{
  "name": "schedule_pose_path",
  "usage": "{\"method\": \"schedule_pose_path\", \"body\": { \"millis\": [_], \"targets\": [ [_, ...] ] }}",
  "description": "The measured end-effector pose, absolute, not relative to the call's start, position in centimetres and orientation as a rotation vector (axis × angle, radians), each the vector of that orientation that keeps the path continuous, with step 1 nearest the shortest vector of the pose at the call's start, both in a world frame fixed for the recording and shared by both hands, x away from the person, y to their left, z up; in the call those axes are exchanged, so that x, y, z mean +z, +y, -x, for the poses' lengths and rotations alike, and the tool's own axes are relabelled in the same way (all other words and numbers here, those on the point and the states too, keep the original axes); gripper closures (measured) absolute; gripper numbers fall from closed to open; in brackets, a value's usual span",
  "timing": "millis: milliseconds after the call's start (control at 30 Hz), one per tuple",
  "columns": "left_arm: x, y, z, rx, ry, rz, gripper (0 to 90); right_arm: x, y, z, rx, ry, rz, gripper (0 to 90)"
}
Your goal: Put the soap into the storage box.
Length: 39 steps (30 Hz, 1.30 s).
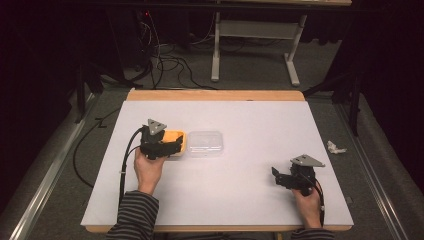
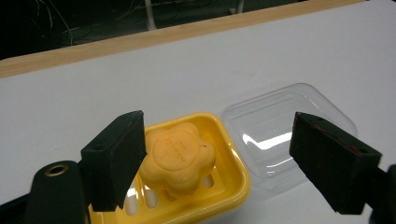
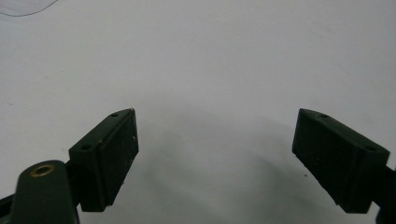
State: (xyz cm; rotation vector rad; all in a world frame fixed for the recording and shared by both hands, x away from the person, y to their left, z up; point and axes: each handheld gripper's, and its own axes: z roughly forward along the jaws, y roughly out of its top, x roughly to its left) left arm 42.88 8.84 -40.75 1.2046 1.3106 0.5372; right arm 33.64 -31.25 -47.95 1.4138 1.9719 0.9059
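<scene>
**One soap, one dish, one lid, two open grippers**

The right gripper [image 1: 281, 178] rests well to the right of the yellow soap dish [image 2: 224, 154], jaws apart and empty. The left gripper [image 2: 217, 161] hovers at the dish, jaws wide, gripping nothing. One orange soap [image 2: 180, 156] lies inside; one clear lid [image 2: 285, 128] touches the dish's right side.
</scene>
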Motion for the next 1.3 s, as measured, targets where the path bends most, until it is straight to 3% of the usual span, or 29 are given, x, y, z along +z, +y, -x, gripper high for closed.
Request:
{"method": "schedule_pose_path", "body": {
  "millis": [1300],
  "targets": [
    [-39.0,9.2,-38.2,0.462,1.255,-1.122,18.1,-48.0,-31.2,-33.7,0.895,1.981,-1.419,15.1]
  ]
}}
